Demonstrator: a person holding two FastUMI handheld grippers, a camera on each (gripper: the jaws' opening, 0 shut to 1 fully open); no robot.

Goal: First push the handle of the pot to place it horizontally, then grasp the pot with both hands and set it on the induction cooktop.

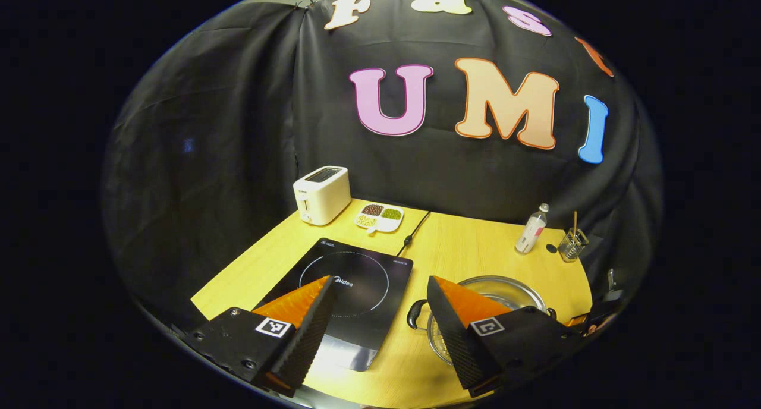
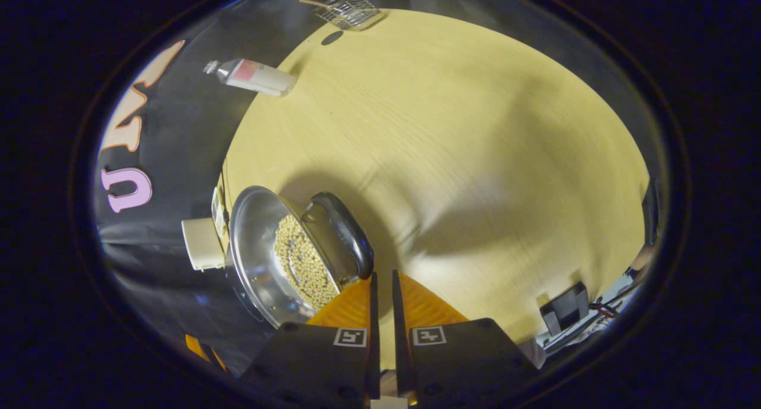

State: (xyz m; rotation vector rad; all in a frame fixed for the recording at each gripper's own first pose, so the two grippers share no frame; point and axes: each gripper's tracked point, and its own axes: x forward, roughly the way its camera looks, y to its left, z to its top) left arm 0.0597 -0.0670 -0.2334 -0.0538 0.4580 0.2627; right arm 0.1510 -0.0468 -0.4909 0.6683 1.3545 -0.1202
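A steel pot (image 1: 516, 290) stands on the yellow table, just right of the black induction cooktop (image 1: 357, 278). One black pot handle (image 1: 415, 315) points toward the cooktop. My left gripper (image 1: 380, 281) hangs wide open above the cooktop's near edge, and its right finger covers part of the pot. In the right gripper view the pot (image 2: 252, 248) holds pale beans, and its other black handle (image 2: 345, 236) lies just left of my right gripper (image 2: 382, 275). That gripper's fingers are shut, with only a thin slit between them and nothing in it.
A white toaster (image 1: 322, 194) and a divided dish of beans (image 1: 379, 217) stand at the back left. A cable (image 1: 416, 227) runs from the cooktop. A bottle (image 1: 532, 227) and a glass holder (image 1: 572, 242) sit at the back right. Bare tabletop (image 2: 475, 129) spreads beyond the pot.
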